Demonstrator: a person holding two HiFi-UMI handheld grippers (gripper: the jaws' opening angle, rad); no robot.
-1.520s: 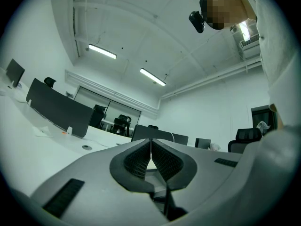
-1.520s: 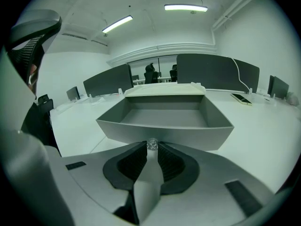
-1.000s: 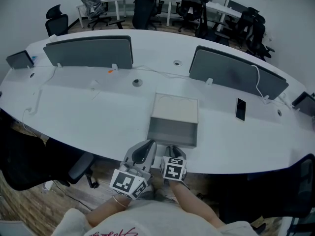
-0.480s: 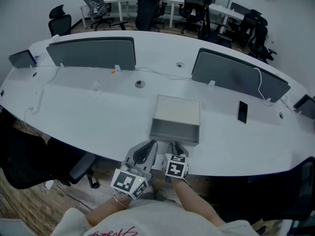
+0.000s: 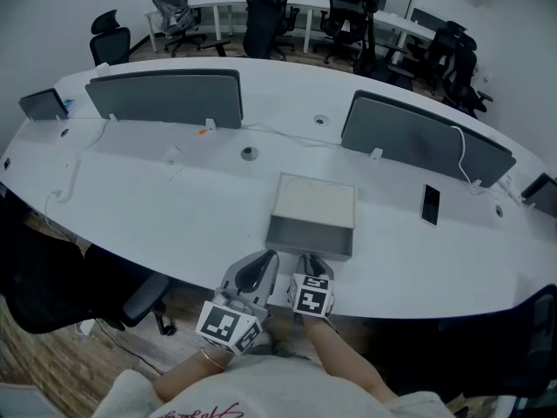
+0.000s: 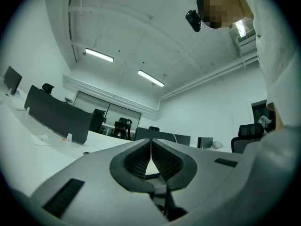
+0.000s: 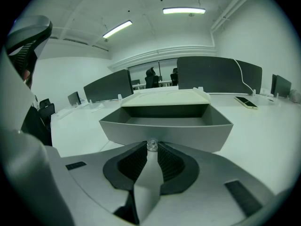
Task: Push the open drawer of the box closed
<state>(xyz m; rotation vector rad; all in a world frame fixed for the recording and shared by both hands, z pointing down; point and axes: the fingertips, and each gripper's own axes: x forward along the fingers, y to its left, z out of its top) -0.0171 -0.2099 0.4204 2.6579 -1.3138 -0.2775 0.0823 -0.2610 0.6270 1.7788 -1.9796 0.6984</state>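
Note:
A box with a cream top (image 5: 315,200) stands near the front edge of the white table (image 5: 157,207). Its grey drawer (image 5: 309,238) is open toward me and empty. My right gripper (image 5: 311,260) is at the middle of the drawer front (image 7: 164,132), its tips shut on the small clear knob (image 7: 151,145). My left gripper (image 5: 265,257) sits just left of the drawer, over the table edge. In the left gripper view that gripper (image 6: 151,143) is shut on nothing, and a sliver of the box shows behind its tips.
Two grey divider screens (image 5: 165,97) (image 5: 422,136) stand across the table's back half. A dark phone (image 5: 429,204) lies right of the box, with a white cable (image 5: 283,131) behind it. Office chairs (image 5: 265,7) and more desks fill the room beyond.
The drawer has slid a little way into the box, so less of it sticks out. My right gripper has followed it forward; the left has hardly moved.

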